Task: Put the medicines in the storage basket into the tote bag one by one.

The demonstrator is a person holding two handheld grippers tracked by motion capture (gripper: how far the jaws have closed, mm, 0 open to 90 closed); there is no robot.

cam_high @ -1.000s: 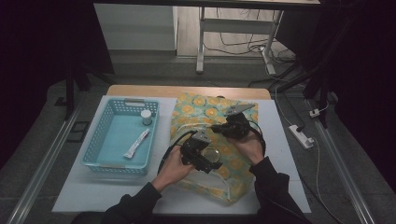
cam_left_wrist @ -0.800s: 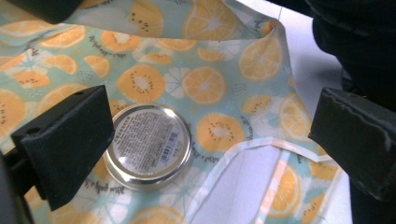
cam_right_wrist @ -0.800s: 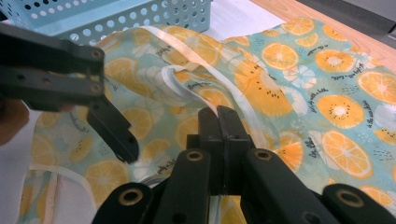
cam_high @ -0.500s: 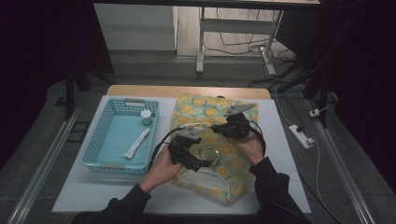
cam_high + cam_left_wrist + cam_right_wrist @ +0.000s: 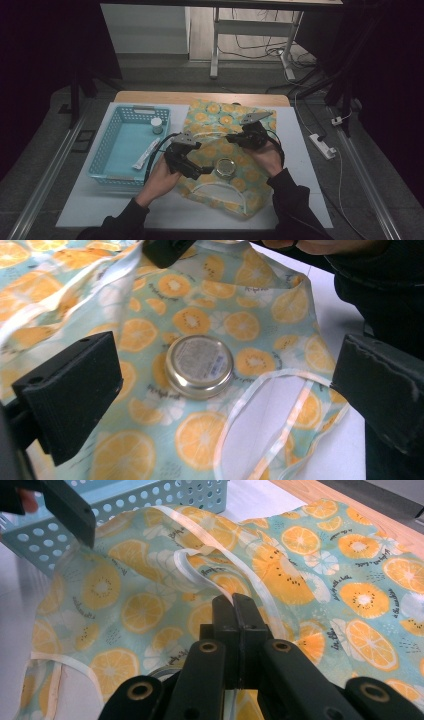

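Note:
An orange-print cloth bag point(image 5: 220, 145) lies across the middle of the white table. A round metal tin point(image 5: 225, 167) rests lid-up on its fabric. In the left gripper view the tin point(image 5: 199, 366) lies ahead between the wide-apart jaws of my left gripper point(image 5: 230, 360), which touch nothing. In the high view the left gripper point(image 5: 197, 169) sits just left of the tin. My right gripper point(image 5: 231, 137) is shut on the bag's white-trimmed edge point(image 5: 220, 587) and holds it raised; its jaws point(image 5: 234, 602) meet on the trim. The bag point(image 5: 150, 610) drapes down from there.
A blue perforated basket point(image 5: 100, 172) stands at the left with a small white-capped bottle point(image 5: 157, 125) and a white tube point(image 5: 146, 154) inside. Its wall point(image 5: 150, 500) is close behind the bag. A loop handle point(image 5: 280, 405) lies flat near the tin.
My left gripper has drawn back to the left, away from the tin, which stays on the bag. The right gripper has kept still on the bag's edge.

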